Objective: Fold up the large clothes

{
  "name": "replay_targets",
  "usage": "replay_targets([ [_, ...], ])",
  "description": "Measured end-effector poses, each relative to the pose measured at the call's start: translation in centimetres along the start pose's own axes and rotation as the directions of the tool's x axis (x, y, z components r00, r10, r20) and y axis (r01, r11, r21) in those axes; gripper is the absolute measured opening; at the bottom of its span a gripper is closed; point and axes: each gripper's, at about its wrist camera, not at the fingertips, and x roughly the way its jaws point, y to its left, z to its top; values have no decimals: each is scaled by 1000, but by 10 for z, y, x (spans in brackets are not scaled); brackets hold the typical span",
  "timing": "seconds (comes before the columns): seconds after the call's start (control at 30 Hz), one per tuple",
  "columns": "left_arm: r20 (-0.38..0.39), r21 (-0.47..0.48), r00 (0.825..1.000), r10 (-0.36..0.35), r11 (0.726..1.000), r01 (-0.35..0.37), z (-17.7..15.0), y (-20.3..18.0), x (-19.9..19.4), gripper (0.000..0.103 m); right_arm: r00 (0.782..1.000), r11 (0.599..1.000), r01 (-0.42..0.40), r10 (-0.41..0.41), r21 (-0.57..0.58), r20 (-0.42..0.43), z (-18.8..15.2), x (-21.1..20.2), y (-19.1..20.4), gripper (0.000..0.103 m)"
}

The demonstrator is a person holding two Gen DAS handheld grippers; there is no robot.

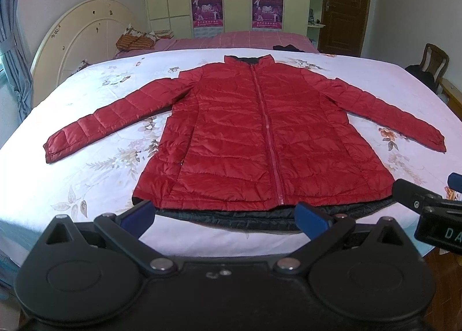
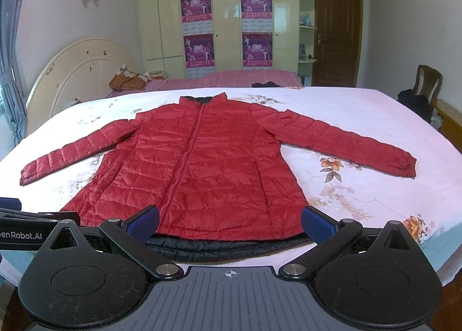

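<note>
- The red jacket lies face up and zipped on the bed, spread flat with both sleeves stretched outward; its collar points away from me and its hem sits just in front of my fingers.
- A strip of black lining shows below the hem, so the back panel hangs a little lower than the front.
- My left gripper has its fingers spread wide and holds nothing; they hover at the hem, left of the zipper.
- My right gripper is also spread wide and empty, framing the hem from the zipper's foot to the right corner.
- I judge nothing is folded yet, so the step in hand is the 1st grasp.
- To do it well, I would pinch both layers together, red shell and black lining, or the slick quilted fabric may slide apart.
- I would bring each sleeve across the chest before doubling the body, keeping the edges parallel to the zipper.
- The puffy filling will likely spring back, so each fold needs pressing down.
- The bed carries a pale floral sheet, smooth, with bare room on every side of the jacket.
- Beyond it stand a second bed with a pink cover, a cream headboard, a wardrobe with 4 purple posters, a brown door and a wooden chair.
</note>
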Motion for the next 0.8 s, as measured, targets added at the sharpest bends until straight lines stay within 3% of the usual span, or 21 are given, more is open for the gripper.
replay_targets([
  [0.8, -22, -12, 1000, 10, 1000, -10, 14, 8, 21, 103, 1000, 1000, 20, -20, 12, -5, 8, 22, -3, 103],
])
